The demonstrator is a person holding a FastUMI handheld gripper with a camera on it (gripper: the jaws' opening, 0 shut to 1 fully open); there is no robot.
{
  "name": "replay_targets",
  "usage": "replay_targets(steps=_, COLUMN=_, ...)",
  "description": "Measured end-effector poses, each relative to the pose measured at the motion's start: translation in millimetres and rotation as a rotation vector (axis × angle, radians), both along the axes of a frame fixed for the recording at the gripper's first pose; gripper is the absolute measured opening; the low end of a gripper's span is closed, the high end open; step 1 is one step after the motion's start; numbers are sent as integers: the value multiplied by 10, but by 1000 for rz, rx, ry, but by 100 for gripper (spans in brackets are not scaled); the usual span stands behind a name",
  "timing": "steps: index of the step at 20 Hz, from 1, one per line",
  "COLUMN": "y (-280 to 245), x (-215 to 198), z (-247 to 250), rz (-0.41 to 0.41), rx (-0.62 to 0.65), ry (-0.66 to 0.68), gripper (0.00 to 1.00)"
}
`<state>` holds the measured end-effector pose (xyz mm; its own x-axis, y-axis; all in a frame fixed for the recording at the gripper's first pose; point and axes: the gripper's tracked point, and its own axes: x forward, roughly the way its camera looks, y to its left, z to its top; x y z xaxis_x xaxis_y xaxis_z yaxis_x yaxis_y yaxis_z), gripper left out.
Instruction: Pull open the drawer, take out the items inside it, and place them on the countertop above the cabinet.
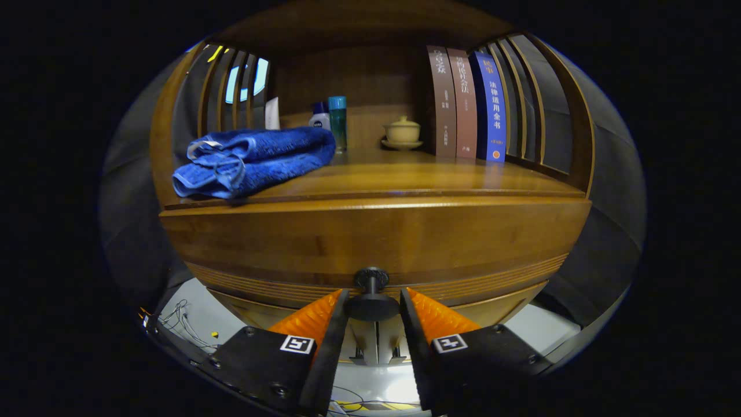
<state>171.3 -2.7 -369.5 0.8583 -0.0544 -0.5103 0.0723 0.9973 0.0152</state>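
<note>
Beyond the jaws and up to their left, a folded blue towel [252, 159] lies on the bench. Behind it stand a white bottle [319, 118] and a teal bottle [338, 120]. Farther back, a small lidded cup [402, 132] sits on a saucer, beside three upright books [466, 104].

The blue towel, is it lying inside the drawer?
No, the folded blue towel lies on the countertop, above the drawer front, whose knob sits between the gripper fingers.
</note>
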Motion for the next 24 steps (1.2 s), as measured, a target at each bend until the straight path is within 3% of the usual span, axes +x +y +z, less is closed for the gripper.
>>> replay_targets(steps=1, y=3, x=-87, z=38, rz=6, rx=-4, ry=11, gripper=47)
replay_targets(steps=3, y=16, x=-86, z=30, rz=15, rx=-14, ry=16, gripper=34)
replay_targets(steps=11, y=6, x=-249, z=57, rz=10, rx=7, ry=38, gripper=34)
replay_targets(steps=24, y=32, x=-1454, z=218, rz=3, rx=19, ry=104, gripper=33)
